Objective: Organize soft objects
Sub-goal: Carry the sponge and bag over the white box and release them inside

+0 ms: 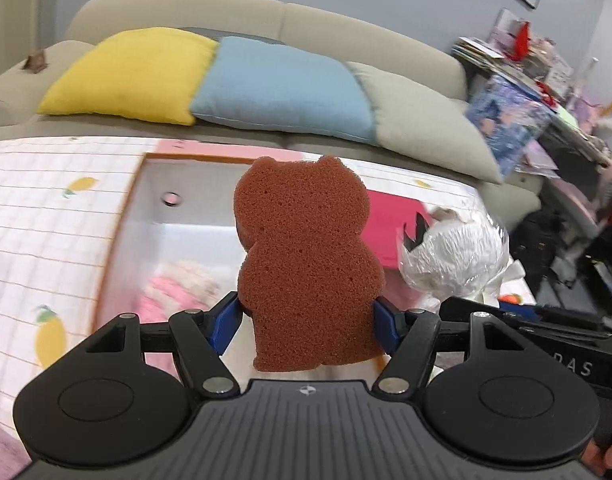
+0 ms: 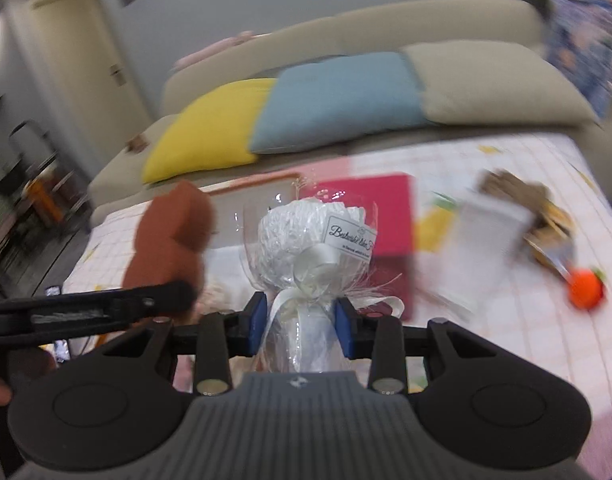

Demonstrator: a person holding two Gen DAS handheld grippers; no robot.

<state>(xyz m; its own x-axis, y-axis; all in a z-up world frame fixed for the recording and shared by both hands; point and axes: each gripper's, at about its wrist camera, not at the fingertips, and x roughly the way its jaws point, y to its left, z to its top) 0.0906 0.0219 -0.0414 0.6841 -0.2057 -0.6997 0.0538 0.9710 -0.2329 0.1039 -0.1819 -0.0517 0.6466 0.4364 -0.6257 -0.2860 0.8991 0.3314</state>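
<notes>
1. Left gripper [image 1: 307,316] is clamped on the brown bear-shaped sponge [image 1: 306,264], blue pads pinching its lower body. The sponge stands upright in the centre of the left wrist view.
2. Right gripper [image 2: 300,326] is clamped on the neck of the white wrapped puff [image 2: 306,240], just below its ribbon bow. The puff sits in the centre of the right wrist view.
3. Behind the sponge, left of centre, the open white storage box [image 1: 146,216] waits on the lemon-print tablecloth [image 1: 46,208], with something pink and fluffy [image 1: 174,292] already inside.
4. My read: both loads are in the air, heading for that box.
5. To do it well, bring one tool in at a time; they are close, and the sponge crowds the left side of the right wrist view.
6. Lower each item past the rim before letting go. Sponge is light and may bounce out.
7. Hold the cellophane neck gently so it doesn't slip or tear.
8. An orange toy [image 2: 583,292] at far right is left on the cloth.
</notes>
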